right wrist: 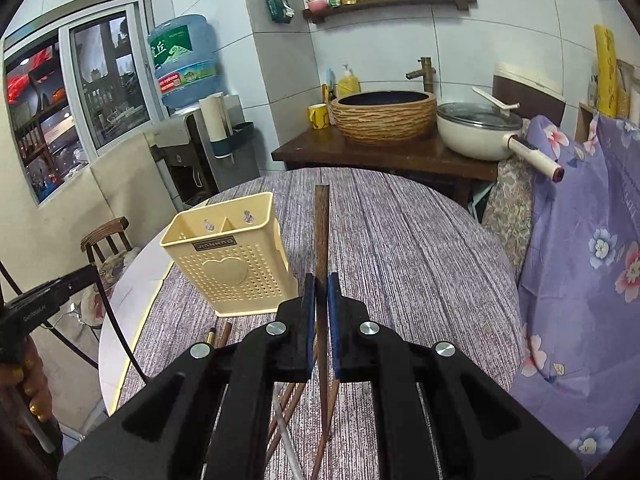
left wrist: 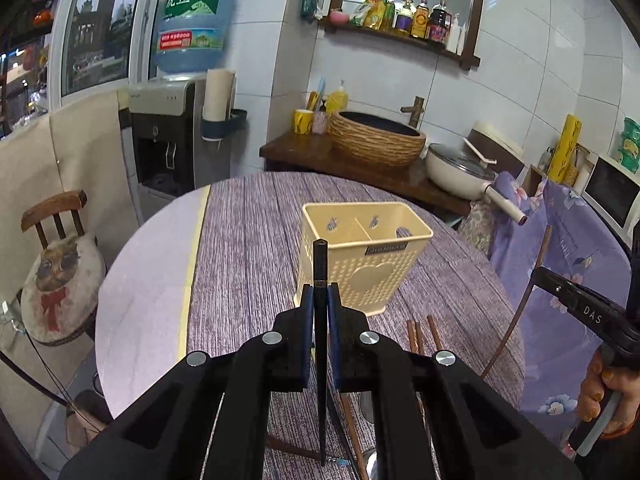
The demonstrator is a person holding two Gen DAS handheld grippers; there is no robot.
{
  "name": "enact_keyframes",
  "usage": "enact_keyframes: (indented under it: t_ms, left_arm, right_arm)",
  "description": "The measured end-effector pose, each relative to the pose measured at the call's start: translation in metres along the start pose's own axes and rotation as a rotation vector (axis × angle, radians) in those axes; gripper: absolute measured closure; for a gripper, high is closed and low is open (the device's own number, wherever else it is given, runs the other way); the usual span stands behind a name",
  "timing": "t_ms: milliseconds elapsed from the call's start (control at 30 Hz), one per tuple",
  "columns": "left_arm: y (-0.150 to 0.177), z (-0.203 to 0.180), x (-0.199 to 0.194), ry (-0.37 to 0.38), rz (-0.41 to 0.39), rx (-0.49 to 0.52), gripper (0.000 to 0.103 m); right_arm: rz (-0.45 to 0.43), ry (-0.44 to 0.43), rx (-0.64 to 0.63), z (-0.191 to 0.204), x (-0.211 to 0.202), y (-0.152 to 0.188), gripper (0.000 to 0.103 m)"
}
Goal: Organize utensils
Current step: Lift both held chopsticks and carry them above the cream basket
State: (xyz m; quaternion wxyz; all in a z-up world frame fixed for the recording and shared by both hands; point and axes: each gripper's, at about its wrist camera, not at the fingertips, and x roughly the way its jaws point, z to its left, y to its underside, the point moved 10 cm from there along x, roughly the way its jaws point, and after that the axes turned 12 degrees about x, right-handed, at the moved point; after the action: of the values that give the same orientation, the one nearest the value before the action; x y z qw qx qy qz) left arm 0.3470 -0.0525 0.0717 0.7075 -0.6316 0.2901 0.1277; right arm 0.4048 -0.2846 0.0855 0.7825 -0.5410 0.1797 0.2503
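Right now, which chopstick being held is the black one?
The one in the left gripper: the black chopstick. The right gripper holds a brown wooden chopstick.

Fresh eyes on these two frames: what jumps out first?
Each gripper is shut on one chopstick: the left gripper holds a black chopstick, the right gripper a brown wooden chopstick. Ahead on the round purple-grey table stands a cream perforated plastic utensil holder, both compartments empty.

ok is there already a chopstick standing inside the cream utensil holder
No, both compartments of the cream utensil holder look empty in the left wrist view, and the black chopstick is clamped in the left gripper.
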Motion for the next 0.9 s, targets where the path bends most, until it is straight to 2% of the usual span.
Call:
enact_keyframes:
  t_ms: [267, 500, 600, 700, 900]
  left_arm:
    - [-0.012, 0.002, -0.011, -0.018, -0.023, 0.02, 0.095]
    - [-0.034, 0.003, -0.023, -0.018, -0.062, 0.037, 0.095]
    - [-0.053, 0.004, -0.027, 0.0, -0.073, 0.03, 0.095]
    - [-0.079, 0.004, -0.037, -0.016, -0.113, 0.043, 0.095]
    - [-0.148, 0.008, -0.055, -0.022, -0.209, 0.006, 0.095]
  right_arm:
    - [-0.012, -0.007, -0.021, 0.012, -0.009, -0.007, 0.096]
    - [-0.031, -0.05, -0.031, 0.032, -0.014, -0.023, 0.096]
    - [-0.05, -0.072, -0.041, 0.048, -0.014, -0.036, 0.096]
    - [-0.084, -0.099, -0.039, 0.066, -0.019, -0.056, 0.096]
    - [-0.161, -0.13, -0.029, 0.113, -0.025, -0.119, 0.096]
